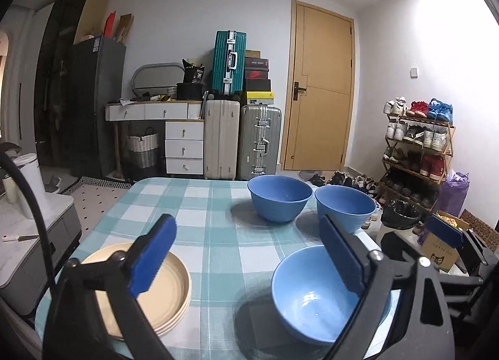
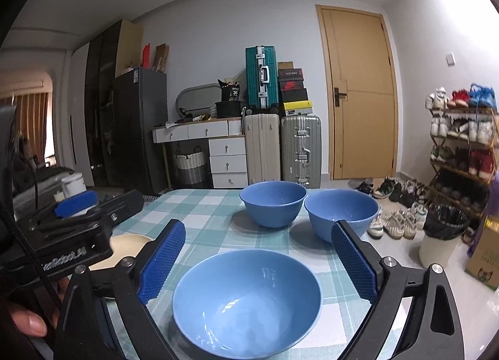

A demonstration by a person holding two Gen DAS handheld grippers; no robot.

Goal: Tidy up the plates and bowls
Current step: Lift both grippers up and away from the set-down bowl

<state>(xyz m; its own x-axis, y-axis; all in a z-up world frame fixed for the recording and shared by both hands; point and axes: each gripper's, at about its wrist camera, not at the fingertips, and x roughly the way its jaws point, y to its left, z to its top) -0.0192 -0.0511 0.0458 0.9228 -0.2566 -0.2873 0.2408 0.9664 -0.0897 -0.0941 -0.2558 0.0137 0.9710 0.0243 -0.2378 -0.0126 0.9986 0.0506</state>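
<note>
Left wrist view: the left gripper (image 1: 249, 254) hangs above the near part of a table (image 1: 215, 235) covered in a teal-and-white checked cloth. Its jaws are spread wide and nothing sits between the blue pads (image 1: 152, 254); they touch no dish. Under the left finger, at the near left corner of the table, lies a stack of cream plates (image 1: 168, 291), flat and nested. Toward the near right corner stands a blue bowl (image 1: 312, 300), upright, partly hidden by the right finger of this gripper. Two more blue bowls stand at the far edge, rims just beside each other: the far left bowl (image 1: 279, 198) and the far right bowl (image 1: 344, 207), the latter by the far right corner. Past the table's right edge part of the right gripper (image 1: 449, 232) shows.

Right wrist view: the right gripper (image 2: 259, 263) hovers over the near bowl (image 2: 247, 300), jaws spread wider than the bowl's rim, pads clear of it. The far left bowl (image 2: 273, 202) and far right bowl (image 2: 341, 213) stand beyond. The left gripper (image 2: 75, 207) enters from the left, over the plates (image 2: 128, 247), with a person's fingertip (image 2: 28, 322) at the bottom left. Behind the table stand suitcases (image 2: 282, 148), a white drawer unit (image 2: 227, 160), a wooden door (image 2: 361, 95) and a shoe rack (image 2: 461, 148).
</note>
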